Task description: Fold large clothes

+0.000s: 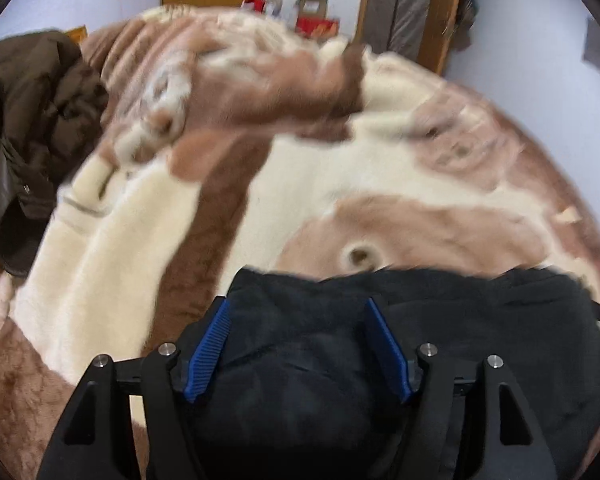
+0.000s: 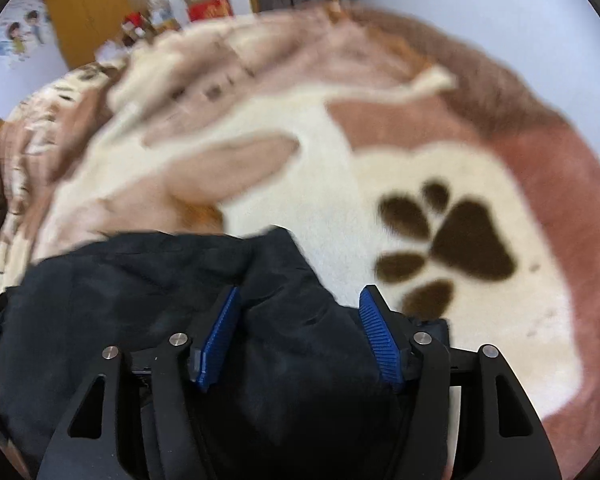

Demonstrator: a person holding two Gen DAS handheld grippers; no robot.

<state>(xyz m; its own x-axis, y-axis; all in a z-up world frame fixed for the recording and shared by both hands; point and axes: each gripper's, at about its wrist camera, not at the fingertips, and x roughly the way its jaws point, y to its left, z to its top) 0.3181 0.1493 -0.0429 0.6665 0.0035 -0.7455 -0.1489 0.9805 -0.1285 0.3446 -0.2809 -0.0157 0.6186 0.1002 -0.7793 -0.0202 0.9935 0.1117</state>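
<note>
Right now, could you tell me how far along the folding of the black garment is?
Early to midway. The black garment lies bunched on the blanket, so no neat fold shows yet. In hand: its bulky cloth sits between the pads of the left gripper and the right gripper. Left: finishing this fold, then the brown jacket, heaped at the side.

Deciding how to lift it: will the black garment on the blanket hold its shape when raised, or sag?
The black garment will probably sag: it lies in soft rumples with no stiff edge. Its bulk between each gripper's fingers suggests padding, so likely bulky yet light. The fabric in the right wrist view looks smooth, so it may slip on the plush blanket.
</note>
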